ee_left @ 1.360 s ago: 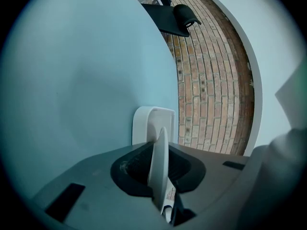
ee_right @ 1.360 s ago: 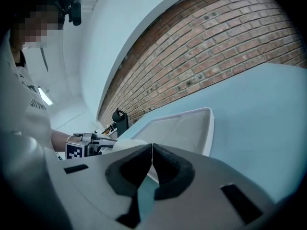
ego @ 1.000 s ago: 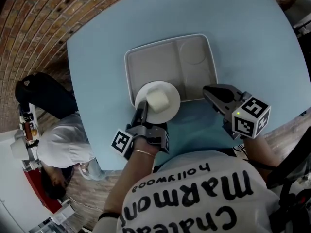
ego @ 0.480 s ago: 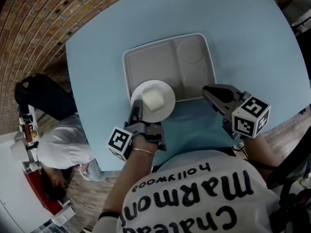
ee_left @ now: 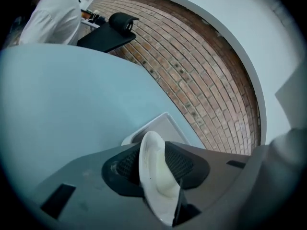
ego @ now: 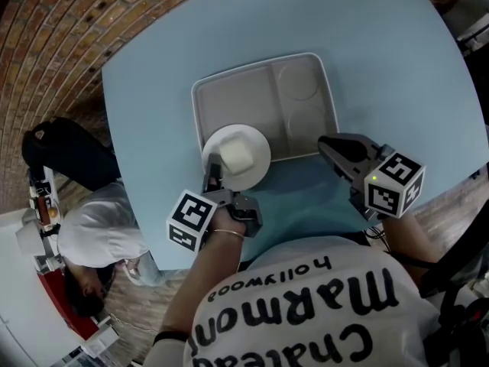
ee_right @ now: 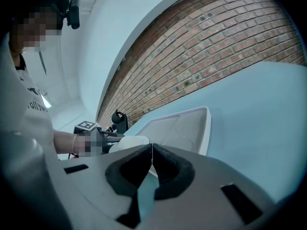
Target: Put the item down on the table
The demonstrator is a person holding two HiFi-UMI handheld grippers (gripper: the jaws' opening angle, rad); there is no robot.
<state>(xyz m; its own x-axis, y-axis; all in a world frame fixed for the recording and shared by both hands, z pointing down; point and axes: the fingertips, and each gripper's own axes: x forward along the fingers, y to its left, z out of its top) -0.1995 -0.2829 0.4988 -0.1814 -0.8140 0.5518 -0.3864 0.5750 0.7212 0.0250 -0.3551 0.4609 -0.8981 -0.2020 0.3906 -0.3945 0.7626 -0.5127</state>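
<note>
White bowl [ego: 238, 153] — rim in left tongs [ego: 215, 167] — over tray [ego: 246, 100]

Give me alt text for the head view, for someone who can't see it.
The left gripper clamps a white dish by its rim over the near left corner of a grey tray on a blue table. The right gripper, shut and empty, hangs beside the tray's near right corner.

tray [ego: 252, 98]: near corner hidden under plate [ego: 258, 160] | table [ego: 382, 52]: far edge cut off
</note>
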